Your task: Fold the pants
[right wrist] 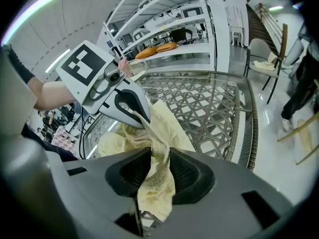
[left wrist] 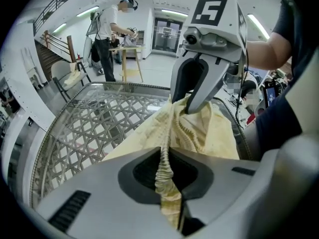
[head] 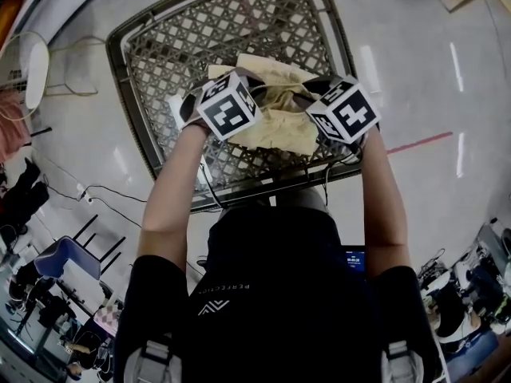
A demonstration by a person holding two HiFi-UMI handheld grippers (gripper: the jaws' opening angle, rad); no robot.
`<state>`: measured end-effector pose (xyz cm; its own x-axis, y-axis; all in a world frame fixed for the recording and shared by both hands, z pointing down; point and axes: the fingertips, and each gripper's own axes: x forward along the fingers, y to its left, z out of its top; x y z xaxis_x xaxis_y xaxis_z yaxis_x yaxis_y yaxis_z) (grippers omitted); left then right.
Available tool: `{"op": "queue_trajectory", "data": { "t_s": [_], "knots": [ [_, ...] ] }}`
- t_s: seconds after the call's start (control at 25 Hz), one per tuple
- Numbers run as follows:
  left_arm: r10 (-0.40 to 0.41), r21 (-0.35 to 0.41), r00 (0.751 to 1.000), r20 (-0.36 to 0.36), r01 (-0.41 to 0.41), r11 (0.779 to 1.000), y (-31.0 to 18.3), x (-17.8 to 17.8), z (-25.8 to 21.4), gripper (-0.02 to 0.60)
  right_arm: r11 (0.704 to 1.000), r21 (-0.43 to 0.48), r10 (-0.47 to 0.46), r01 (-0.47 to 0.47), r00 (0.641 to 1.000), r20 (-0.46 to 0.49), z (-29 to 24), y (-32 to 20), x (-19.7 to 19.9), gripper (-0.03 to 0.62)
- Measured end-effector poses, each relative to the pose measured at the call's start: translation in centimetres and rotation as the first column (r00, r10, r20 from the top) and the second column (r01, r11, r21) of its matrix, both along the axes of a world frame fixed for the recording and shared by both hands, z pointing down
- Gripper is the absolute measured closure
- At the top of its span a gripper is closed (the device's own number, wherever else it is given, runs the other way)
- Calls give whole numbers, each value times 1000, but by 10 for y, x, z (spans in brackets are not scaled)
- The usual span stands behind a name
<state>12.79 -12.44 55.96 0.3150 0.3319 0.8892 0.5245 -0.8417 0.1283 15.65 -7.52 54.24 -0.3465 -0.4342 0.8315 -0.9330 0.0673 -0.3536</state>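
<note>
Pants (head: 279,126) bunch over the bench (head: 160,46), pinched by the left hand-held gripper (left wrist: 166,158) and right hand-held gripper (right wrist: 156,156); folding seems barely begun, with no neat fold yet.

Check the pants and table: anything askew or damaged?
Nothing damaged or spilled. The pants hang bunched in a crumpled heap over the table, waistband pinched by the left gripper and the right gripper close together, not spread flat.
</note>
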Motion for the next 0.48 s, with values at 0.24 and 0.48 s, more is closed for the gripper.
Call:
{"op": "queue_trajectory", "data": {
  "t_s": [0.24,0.48],
  "knots": [
    [-78,31,995,-68,80,996,-13,5,-12,491,995,68,81,-77,995,-59,-12,-8,16,470],
    [-170,79,967,-187,188,979,-38,13,-30,448,974,143,192,-175,975,-109,-22,-17,37,470]
  ]
}}
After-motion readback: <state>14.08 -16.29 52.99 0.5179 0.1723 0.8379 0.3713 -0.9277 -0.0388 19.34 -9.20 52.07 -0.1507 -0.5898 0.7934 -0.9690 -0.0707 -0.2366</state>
